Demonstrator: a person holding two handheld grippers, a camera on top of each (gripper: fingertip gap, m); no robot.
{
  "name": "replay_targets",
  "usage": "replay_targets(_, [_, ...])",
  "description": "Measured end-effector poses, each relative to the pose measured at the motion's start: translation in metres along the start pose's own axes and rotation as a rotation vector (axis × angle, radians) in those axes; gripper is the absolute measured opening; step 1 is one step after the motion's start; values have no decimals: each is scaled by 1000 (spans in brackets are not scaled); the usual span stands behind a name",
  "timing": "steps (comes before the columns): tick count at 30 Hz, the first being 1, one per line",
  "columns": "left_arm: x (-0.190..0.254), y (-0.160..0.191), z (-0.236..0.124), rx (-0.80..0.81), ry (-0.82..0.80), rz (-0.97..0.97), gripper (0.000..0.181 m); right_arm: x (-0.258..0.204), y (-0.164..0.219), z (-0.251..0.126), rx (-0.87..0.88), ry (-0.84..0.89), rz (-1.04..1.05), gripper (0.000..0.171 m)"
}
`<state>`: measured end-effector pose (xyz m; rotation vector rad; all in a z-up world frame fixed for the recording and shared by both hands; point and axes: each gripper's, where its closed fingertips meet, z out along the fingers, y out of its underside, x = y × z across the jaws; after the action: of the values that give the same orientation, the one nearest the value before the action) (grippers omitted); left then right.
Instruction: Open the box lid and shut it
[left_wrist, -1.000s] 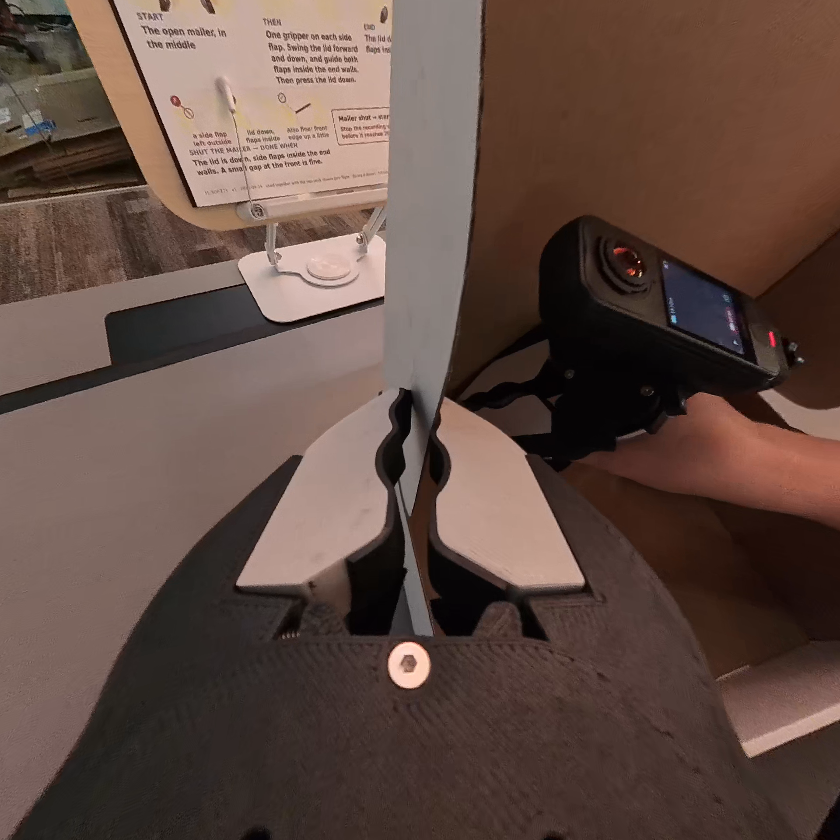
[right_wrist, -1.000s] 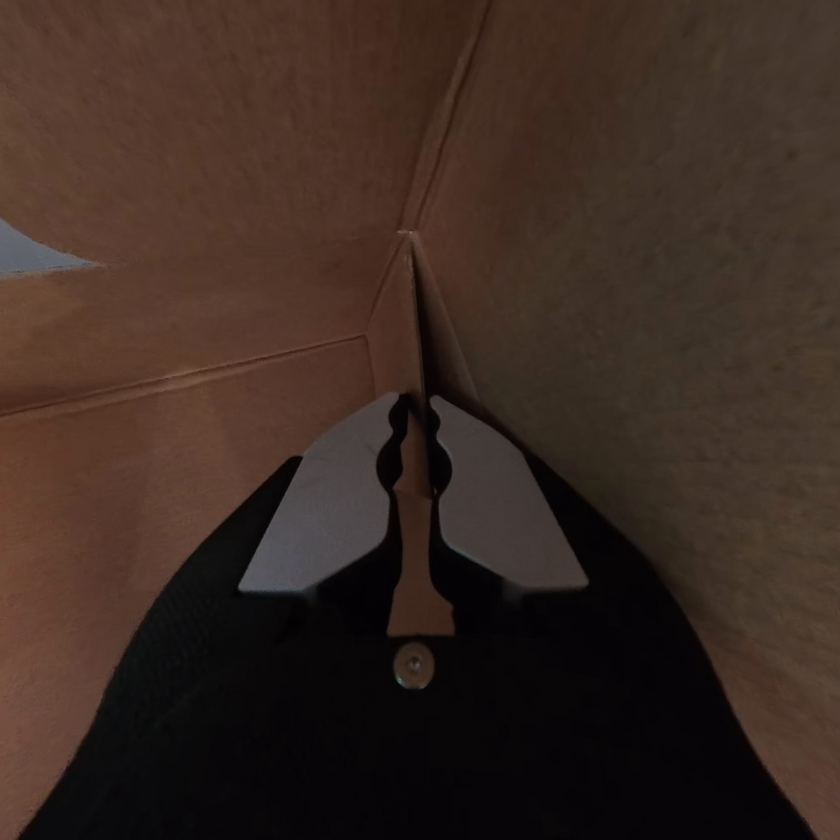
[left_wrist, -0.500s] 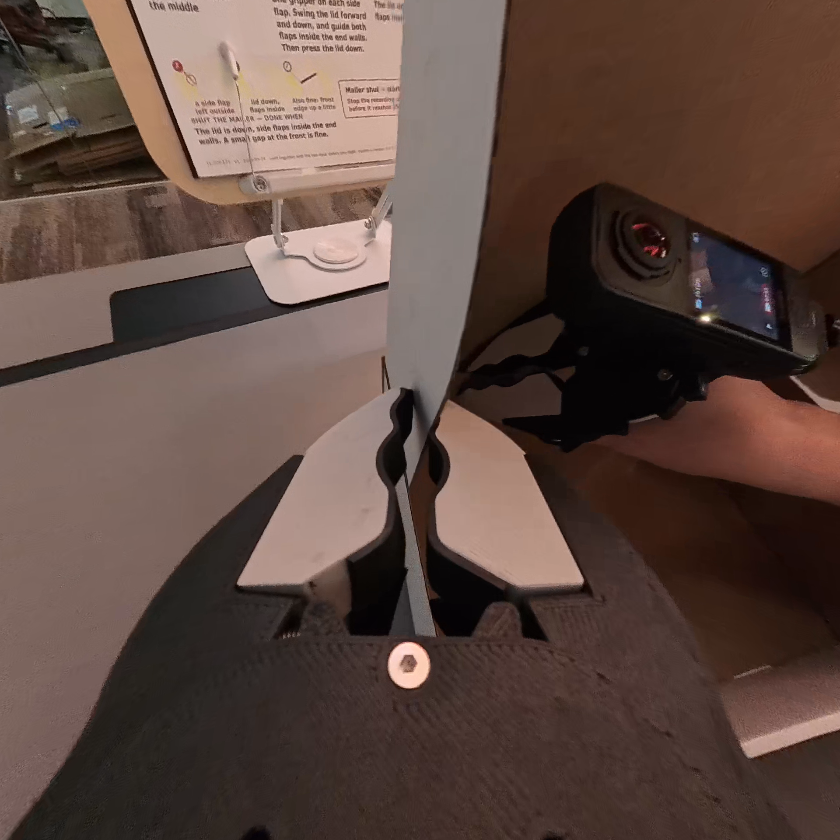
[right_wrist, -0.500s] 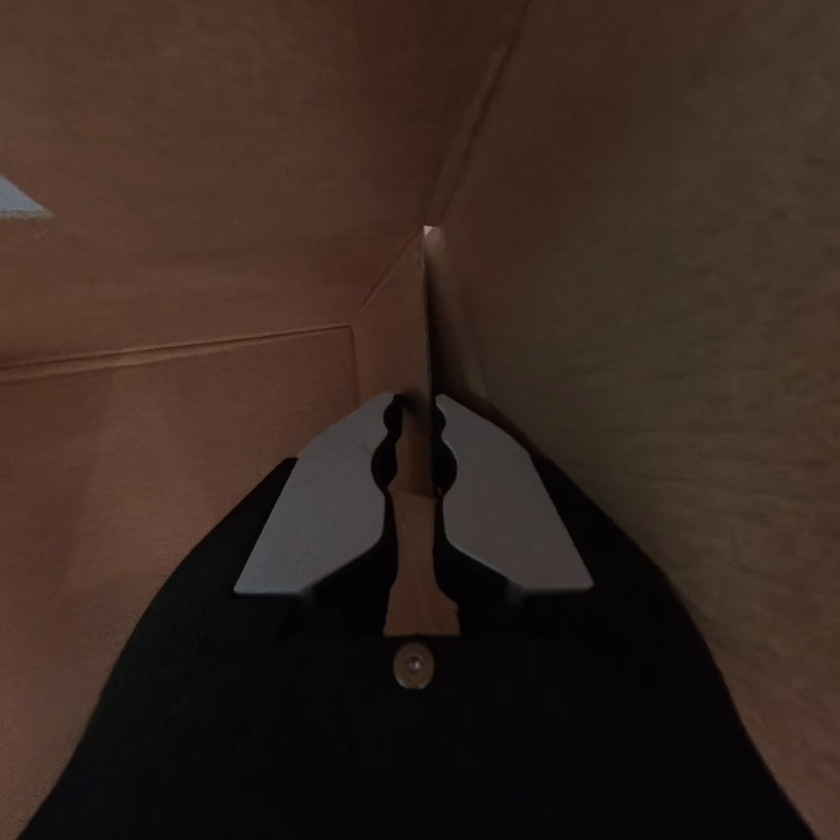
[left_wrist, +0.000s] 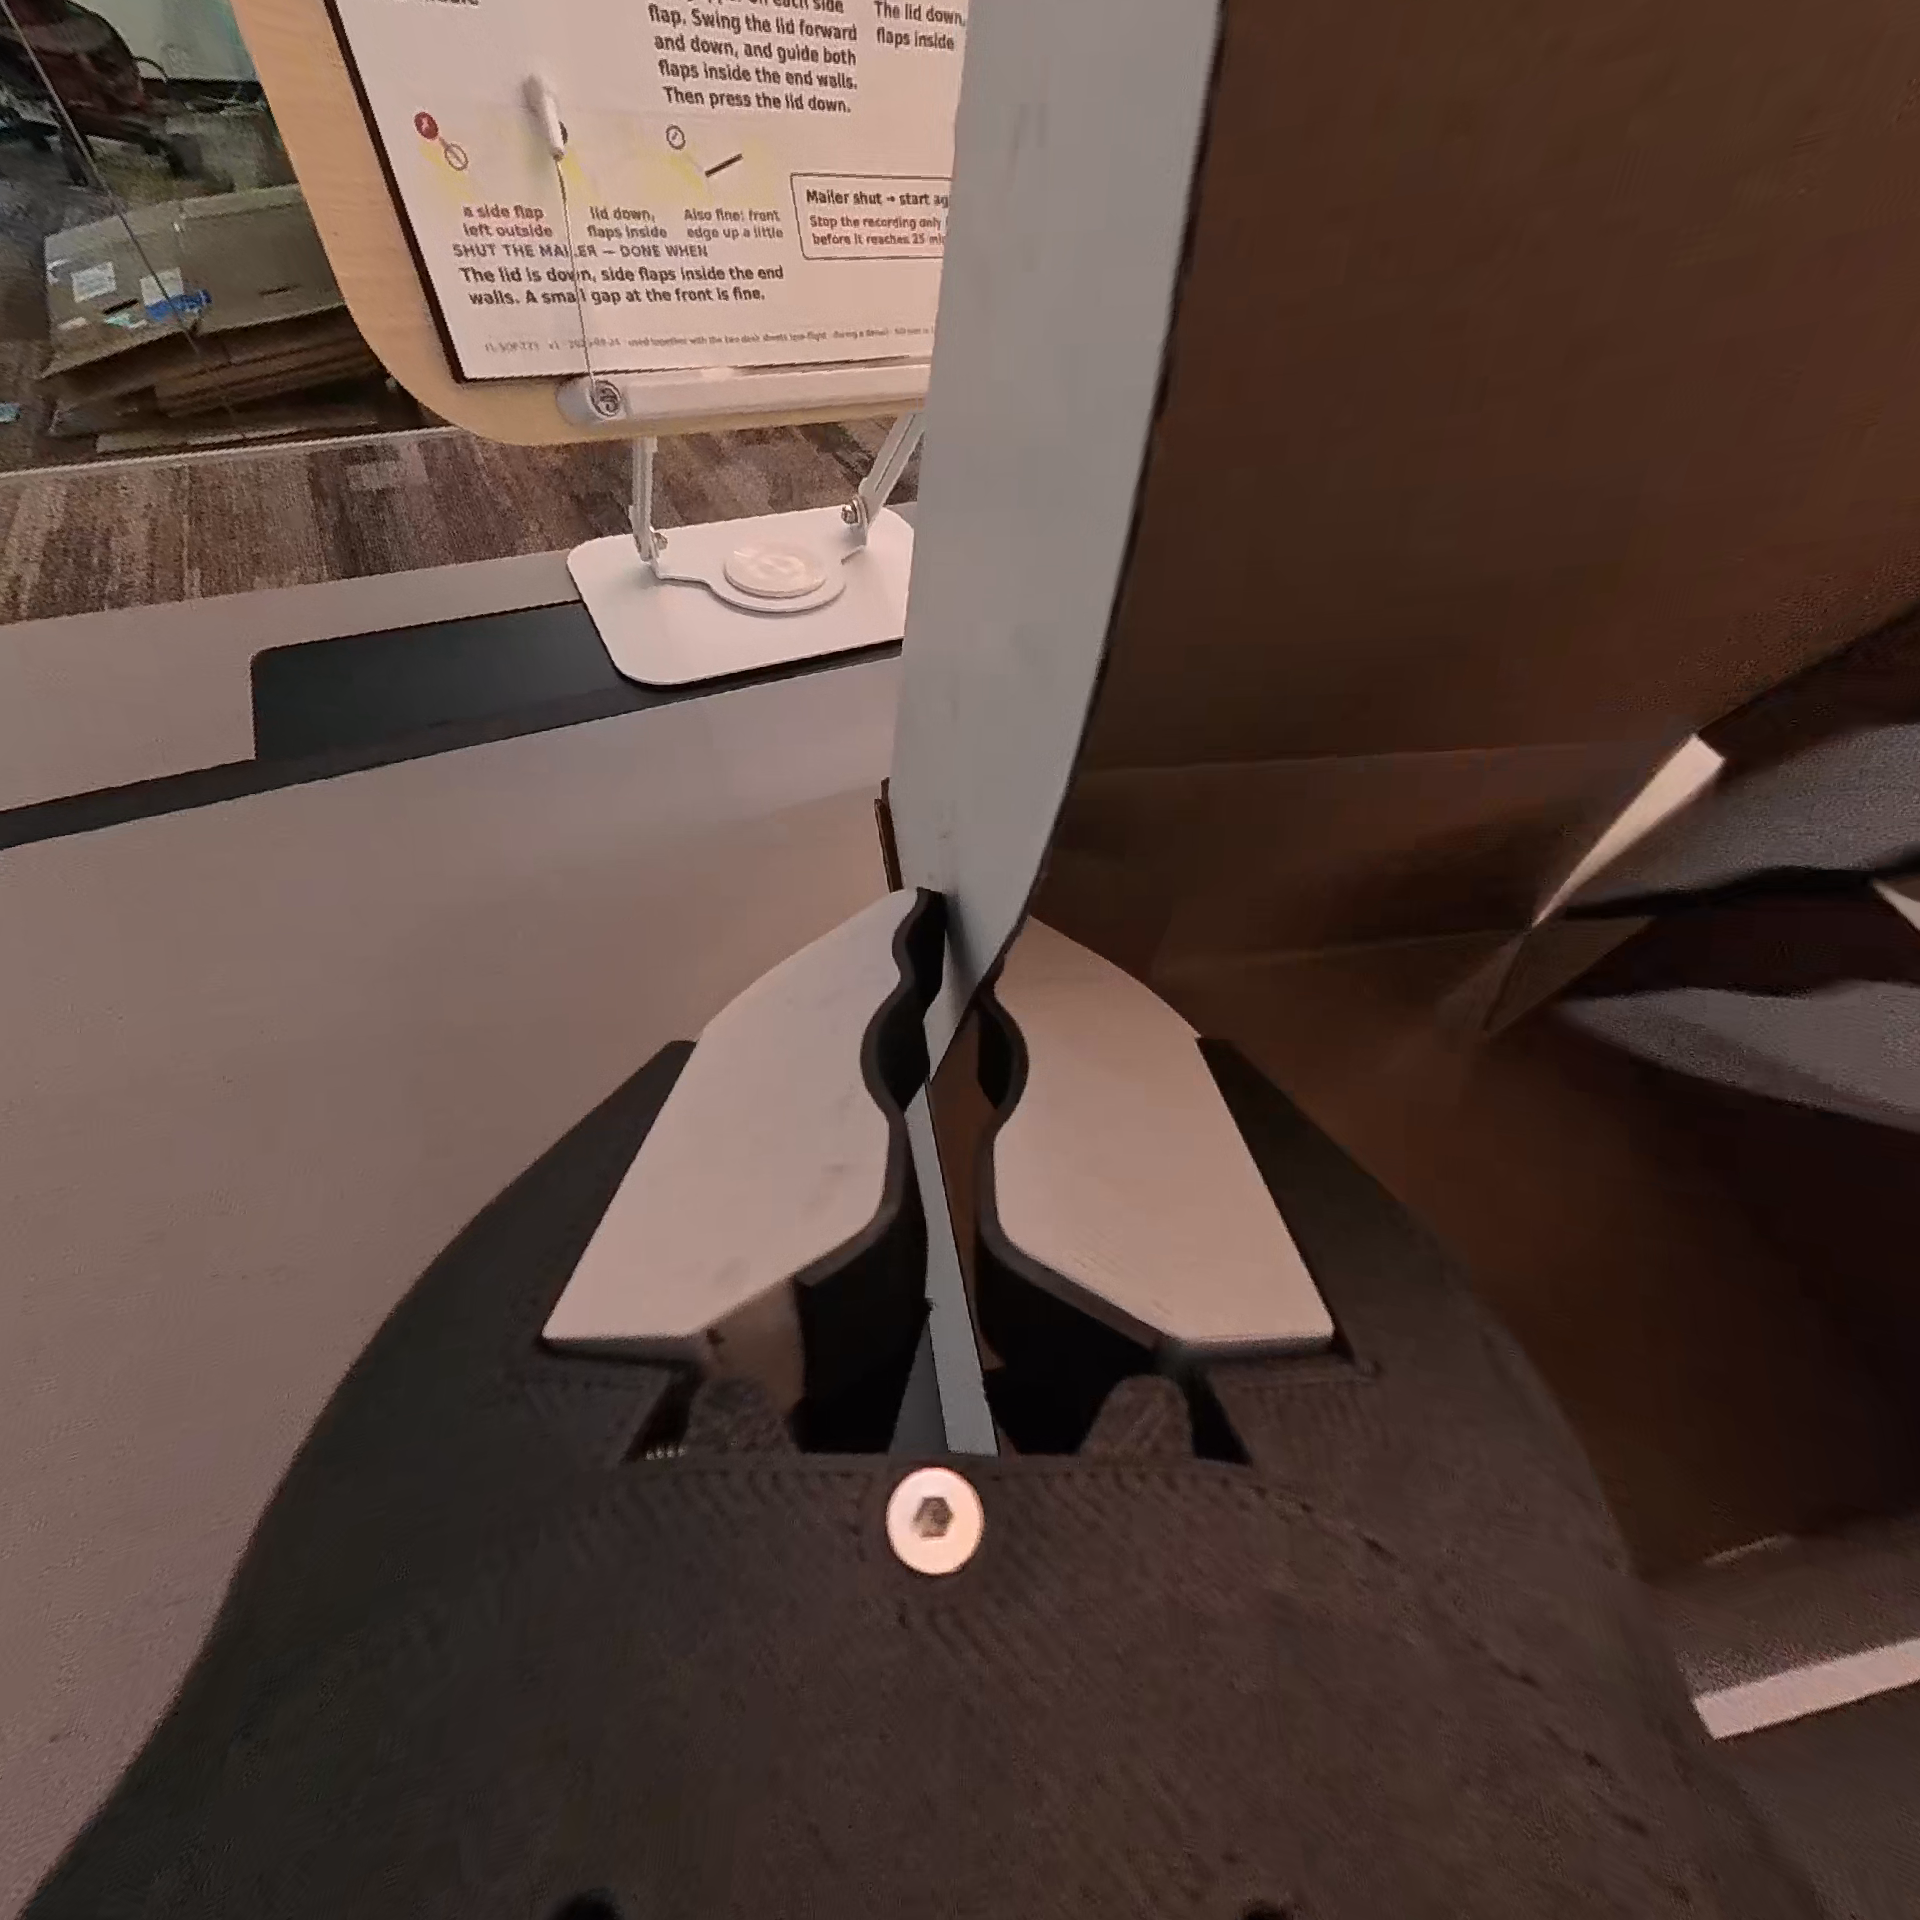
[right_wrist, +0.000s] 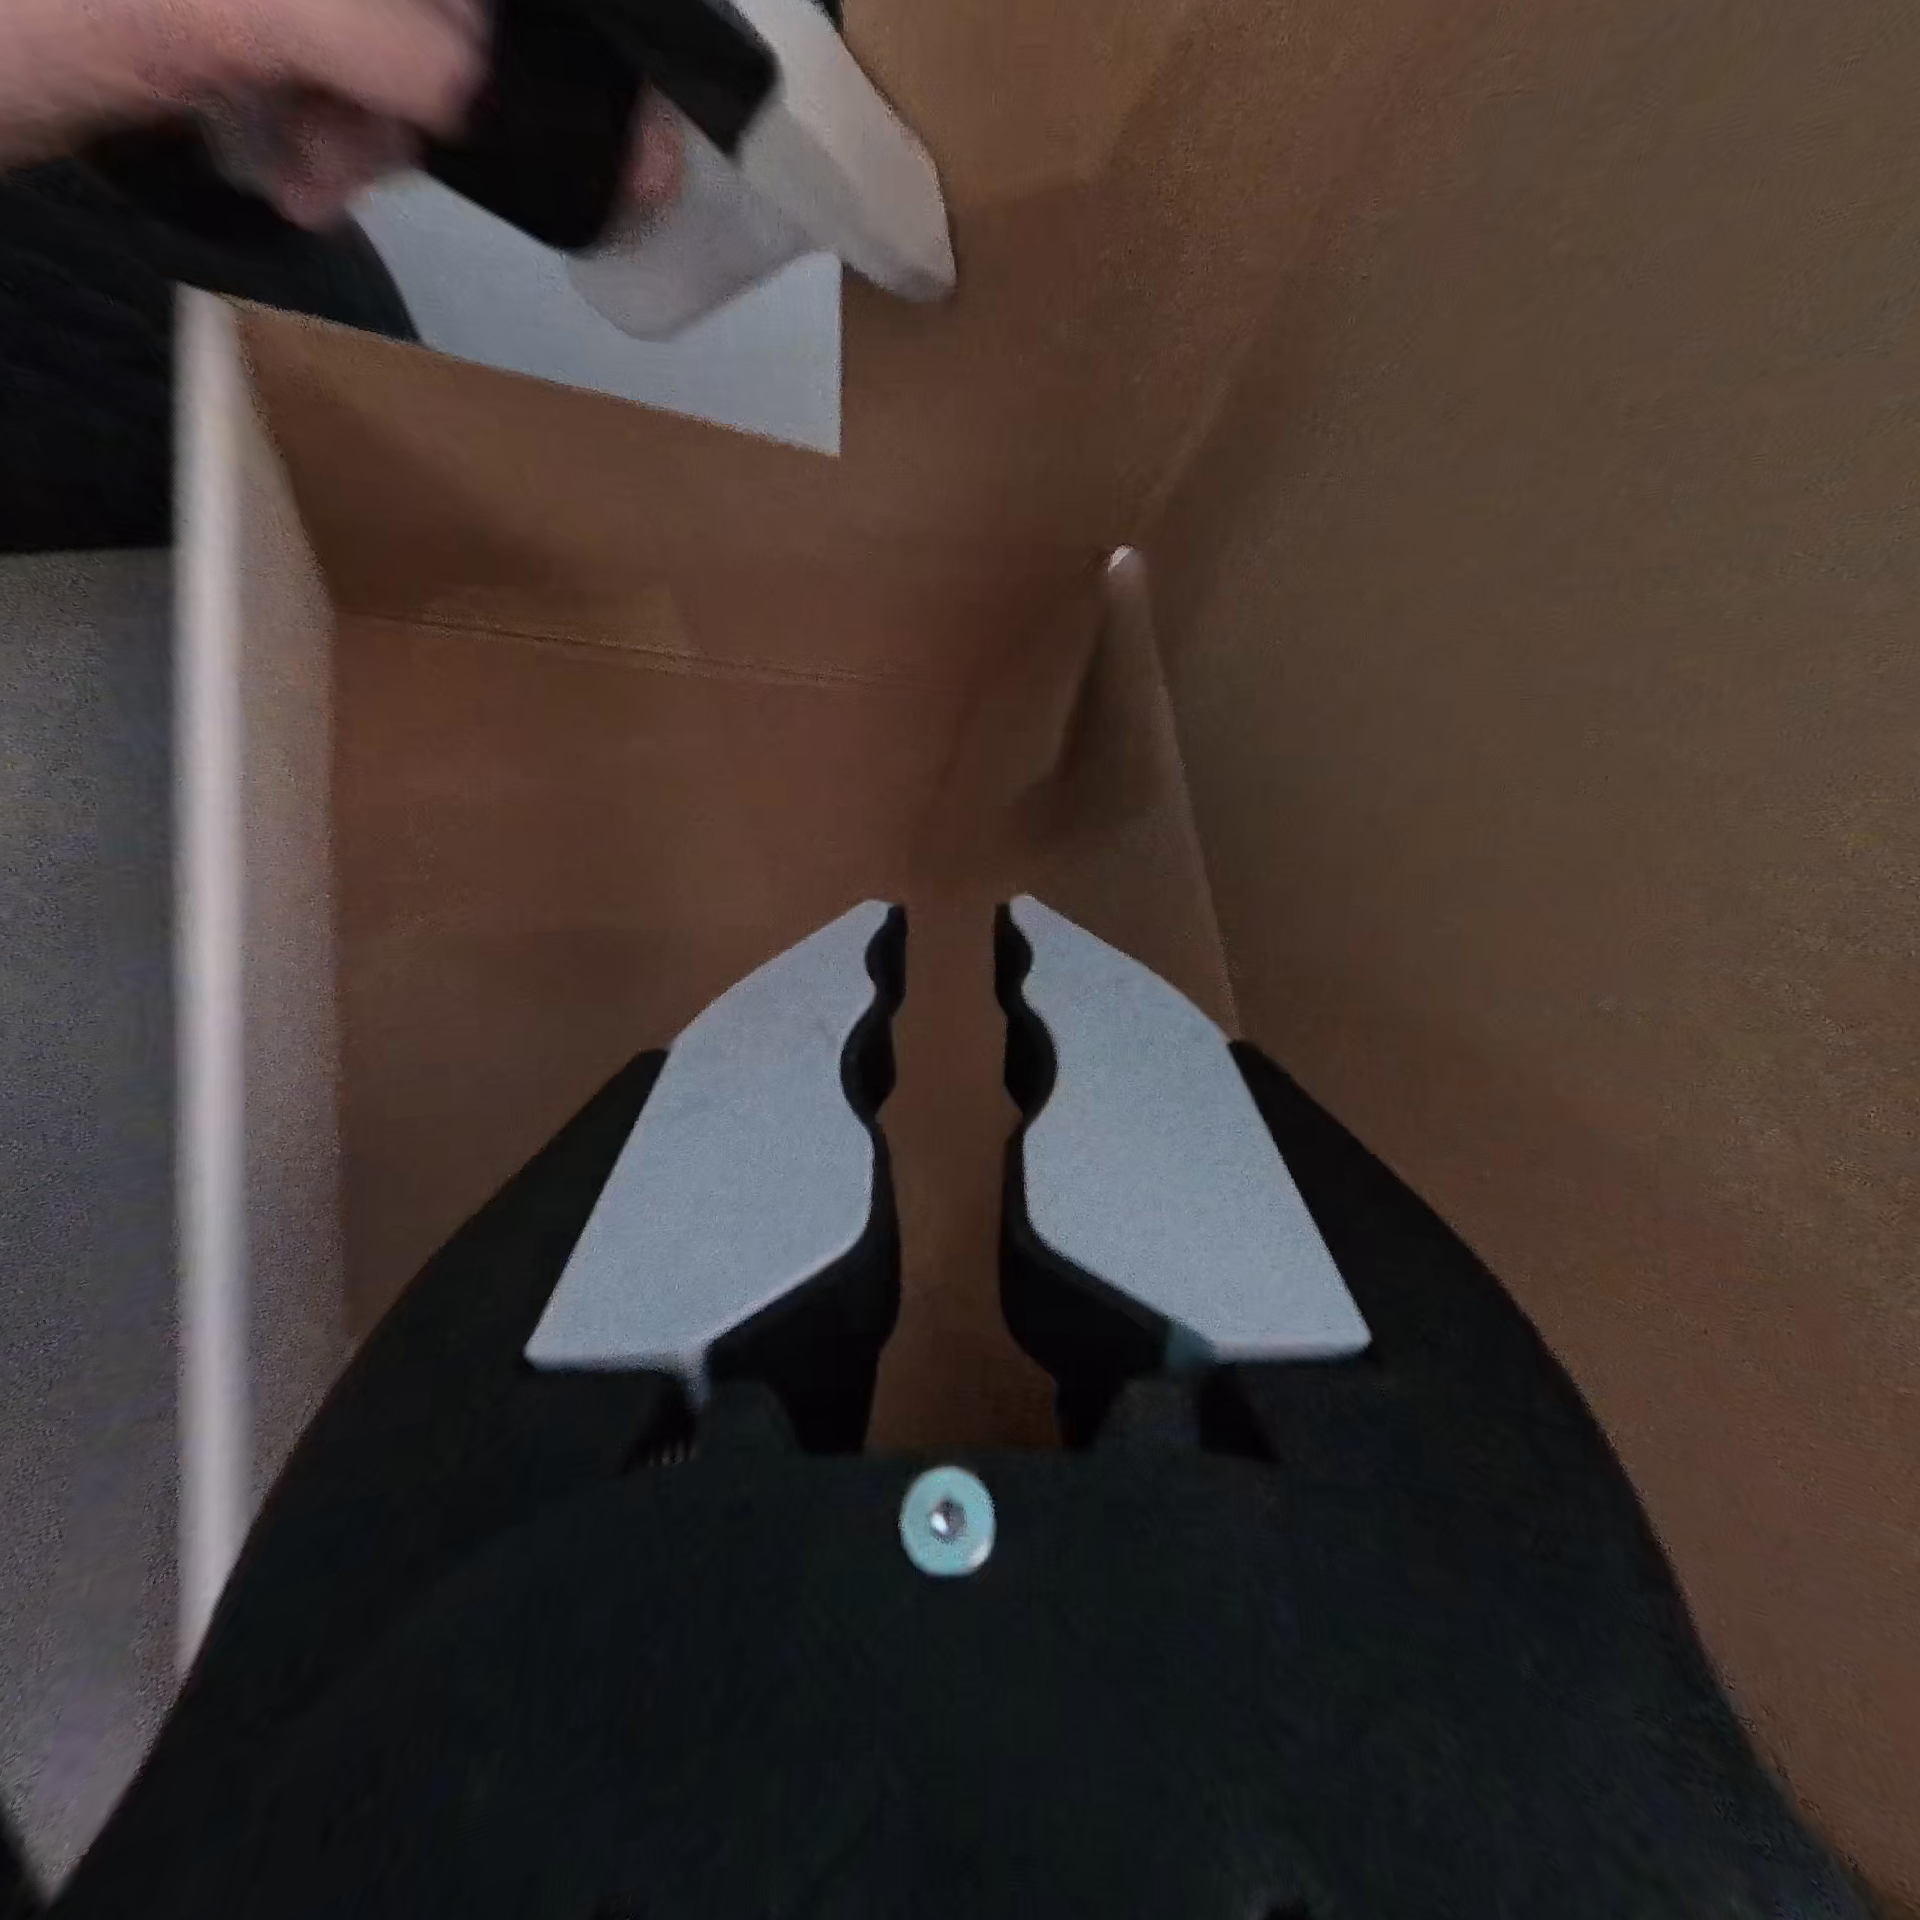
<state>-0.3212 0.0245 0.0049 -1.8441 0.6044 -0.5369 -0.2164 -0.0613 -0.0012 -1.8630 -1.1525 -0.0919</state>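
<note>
In the left wrist view my left gripper (left_wrist: 951, 935) is closed tight on the side flap (left_wrist: 1039, 468) of the box lid, the thin card pinched between my two fingers (left_wrist: 790, 1091) and running back down the slot toward my body; the flap stands upright, pale grey on its outer face, and the brown inside of the lid (left_wrist: 1558, 364) rises just right of it; the box (left_wrist: 1558, 1195) lies open to the right of the flap, its brown interior in shadow; left of the flap the grey tabletop (left_wrist: 364, 987) spreads out, and beyond it an instruction card on a white stand (left_wrist: 727, 613) sits behind the flap.

In the right wrist view my right gripper (right_wrist: 948, 914) is parted by a narrow gap and holds nothing; brown cardboard shows between my fingers (right_wrist: 1122, 1143); I am inside the box (right_wrist: 623, 831), with the lid's inner face (right_wrist: 1558, 623) close on my right; the other gripper, blurred, and a hand (right_wrist: 260, 94) show up and left of the box's far corner.
</note>
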Motion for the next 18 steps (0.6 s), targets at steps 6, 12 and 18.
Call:
replay_targets(6, [2, 1, 2, 1, -8, 18, 4, 51, 16, -184, 407, 460, 113, 12])
replay_targets(12, [3, 1, 1, 4, -12, 10, 4, 92, 104, -184, 314, 446, 522, 67])
replay_targets(18, [7, 5, 0, -1, -18, 28, 5, 99, 119, -140, 278, 334, 660, 6])
